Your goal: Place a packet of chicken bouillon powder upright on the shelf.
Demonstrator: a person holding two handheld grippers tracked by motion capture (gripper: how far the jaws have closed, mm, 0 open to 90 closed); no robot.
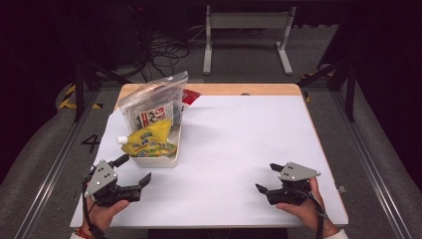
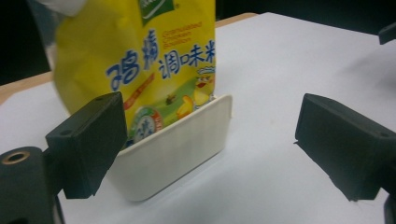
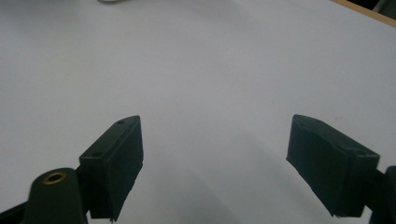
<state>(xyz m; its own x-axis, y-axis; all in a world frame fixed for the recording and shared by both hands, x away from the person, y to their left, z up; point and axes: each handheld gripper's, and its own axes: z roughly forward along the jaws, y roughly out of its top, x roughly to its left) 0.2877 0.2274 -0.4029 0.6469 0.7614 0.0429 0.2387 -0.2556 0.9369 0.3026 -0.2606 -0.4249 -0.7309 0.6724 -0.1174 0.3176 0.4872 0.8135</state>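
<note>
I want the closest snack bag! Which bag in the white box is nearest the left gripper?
The yellow pouch, at the front of the white box, just ahead of the left gripper. The clear zip bag stands behind it, farther away.

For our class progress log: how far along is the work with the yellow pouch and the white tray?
Nothing looks done so far: the yellow pouch lies in the white tray, with a clear zip bag behind it. In hand: the left gripper is open near the tray's corner, touching nothing. The right gripper is open over bare table. Any grasp and move is left.
</note>
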